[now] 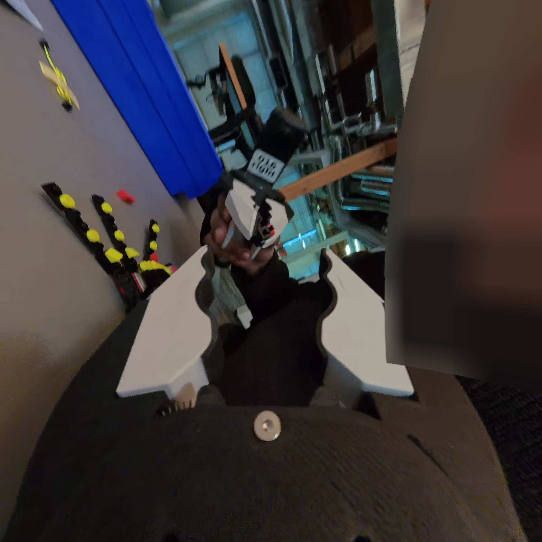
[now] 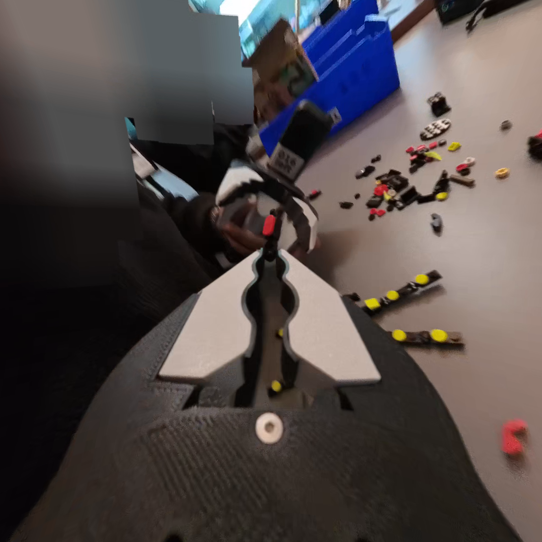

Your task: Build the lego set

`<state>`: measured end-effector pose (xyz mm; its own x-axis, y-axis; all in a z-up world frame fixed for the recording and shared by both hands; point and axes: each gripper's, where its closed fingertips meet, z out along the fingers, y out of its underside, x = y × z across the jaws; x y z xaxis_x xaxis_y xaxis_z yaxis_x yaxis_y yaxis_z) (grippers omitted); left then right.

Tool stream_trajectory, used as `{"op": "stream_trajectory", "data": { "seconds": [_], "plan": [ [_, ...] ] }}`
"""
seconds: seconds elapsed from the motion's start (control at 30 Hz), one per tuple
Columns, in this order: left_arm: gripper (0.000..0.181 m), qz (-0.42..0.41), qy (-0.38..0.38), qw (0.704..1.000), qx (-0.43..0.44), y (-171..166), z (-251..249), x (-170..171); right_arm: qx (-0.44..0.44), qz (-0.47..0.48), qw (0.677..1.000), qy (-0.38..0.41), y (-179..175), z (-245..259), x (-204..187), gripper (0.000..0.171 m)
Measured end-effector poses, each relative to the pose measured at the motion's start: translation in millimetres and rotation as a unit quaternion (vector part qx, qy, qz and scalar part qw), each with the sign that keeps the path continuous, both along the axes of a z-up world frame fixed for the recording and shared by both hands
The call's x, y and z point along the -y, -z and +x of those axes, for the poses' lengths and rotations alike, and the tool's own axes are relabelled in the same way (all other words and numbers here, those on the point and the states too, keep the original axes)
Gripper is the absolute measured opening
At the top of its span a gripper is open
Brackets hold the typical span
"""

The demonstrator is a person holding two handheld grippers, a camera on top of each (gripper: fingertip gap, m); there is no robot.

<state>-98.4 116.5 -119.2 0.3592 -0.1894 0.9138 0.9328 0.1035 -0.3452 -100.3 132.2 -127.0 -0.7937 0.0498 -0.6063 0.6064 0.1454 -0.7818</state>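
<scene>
The right gripper [image 2: 271, 258] fingers pinch a thin black piece [image 2: 272, 234]; the left gripper [image 1: 265, 258] gapes empty. Tip-only grip: it could twist free.

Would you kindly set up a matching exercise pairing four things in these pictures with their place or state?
Things:
1. left gripper
2. right gripper
3. blue bin
4. red brick

Places or states:
A. lies alone on the table, near the right gripper's body
B. open, nothing between its fingers
C. stands at the table's far side
D. shut on a thin black piece with a red part at its tip

Pairs: 1-B, 2-D, 3-C, 4-A
</scene>
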Motion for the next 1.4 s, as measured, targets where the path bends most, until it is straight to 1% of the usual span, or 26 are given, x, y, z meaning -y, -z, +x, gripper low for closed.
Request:
{"op": "stream_trajectory", "data": {
  "seconds": [0.07,0.17,0.23,0.37,0.43,0.57,1.03,1.13,1.17,1.27,1.33,1.4],
  "plan": [
    [0.073,-0.038,0.019,0.999,-0.016,9.7,6.8,-3.7,-0.069,0.05,0.996,-0.012,9.1,4.9,-1.7,0.005],
    [0.06,-0.087,0.043,0.994,-0.039,23.9,15.6,-8.3,-0.144,0.085,0.985,-0.036,14.6,14.2,-2.0,0.005],
    [0.051,-0.096,0.061,0.993,-0.04,28.0,21.4,-10.5,-0.175,0.107,0.978,-0.048,20.3,18.9,-2.0,0.005],
    [0.038,-0.094,0.084,0.991,-0.038,29.2,30.3,-14.2,-0.207,0.148,0.964,-0.072,34.5,26.1,0.6,0.005],
    [0.028,-0.096,0.087,0.991,-0.041,30.1,31.9,-15.3,-0.215,0.159,0.96,-0.081,38.3,29.3,2.6,0.006],
    [0.008,-0.118,0.084,0.988,-0.046,36.4,31.4,-16.0,-0.22,0.152,0.96,-0.087,36.1,32.2,4.5,0.006],
    [0.008,-0.12,0.087,0.988,-0.044,36.6,33.5,-18.1,-0.225,0.142,0.961,-0.082,33.1,31.8,4.3,0.006],
    [0.007,-0.119,0.066,0.99,-0.047,35.3,27.4,-17.3,-0.221,0.142,0.963,-0.06,32.4,23.8,2.4,0.007],
    [0.008,-0.118,0.059,0.99,-0.046,34.7,24.6,-16.6,-0.219,0.148,0.963,-0.046,32.7,17.7,-0.8,0.011],
    [0.007,-0.116,0.026,0.992,-0.048,33.0,14.0,-12.3,-0.216,0.202,0.954,0.04,39.3,-16.6,-23.0,0.011],
    [0.007,-0.118,0.004,0.992,-0.048,32.8,6.6,-9.0,-0.207,0.268,0.936,0.101,52.4,-40.0,-48.8,0.012],
    [0.007,-0.118,-0.012,0.992,-0.042,33.2,0.8,-6.2,-0.211,0.343,0.905,0.137,69.2,-55.2,-76.7,0.012]
  ]
}}
